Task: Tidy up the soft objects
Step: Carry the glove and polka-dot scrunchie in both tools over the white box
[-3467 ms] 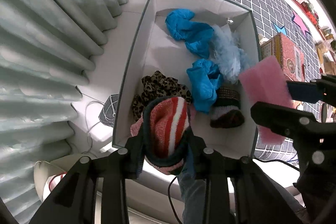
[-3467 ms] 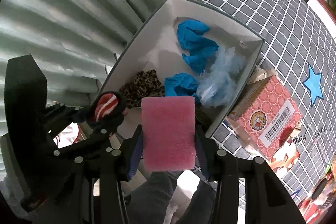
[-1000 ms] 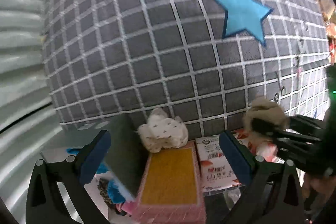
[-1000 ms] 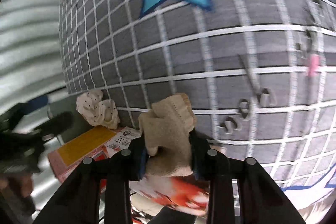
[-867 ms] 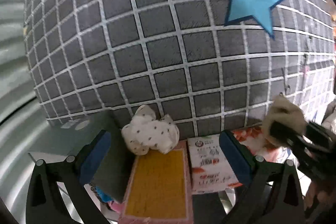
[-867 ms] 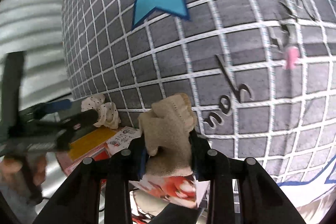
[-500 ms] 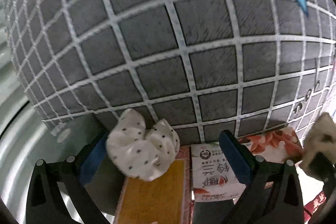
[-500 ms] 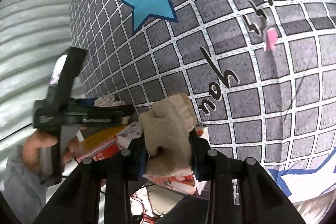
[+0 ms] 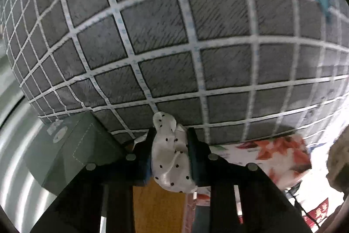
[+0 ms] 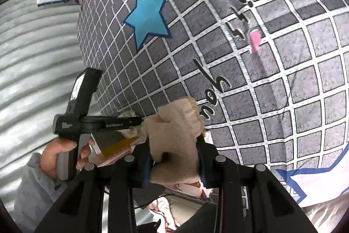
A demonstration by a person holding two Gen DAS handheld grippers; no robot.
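Left hand-held gripper [image 9: 170, 153] clamped the dotted scrunchie [image 9: 171, 162]; right hand-held gripper [image 10: 174, 154] clamped a beige cloth [image 10: 174, 137], both likely box-bound.

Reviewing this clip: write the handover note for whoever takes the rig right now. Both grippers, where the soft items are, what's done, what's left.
Left hand-held gripper: shut on the white polka-dot scrunchie, above the pink-and-yellow box.
Right hand-held gripper: shut on the beige knit cloth, over the grey grid blanket.
Done: both items grasped.
Left: place both; the destination bin's opening is not in view, only a grey-green box corner beside the left gripper.
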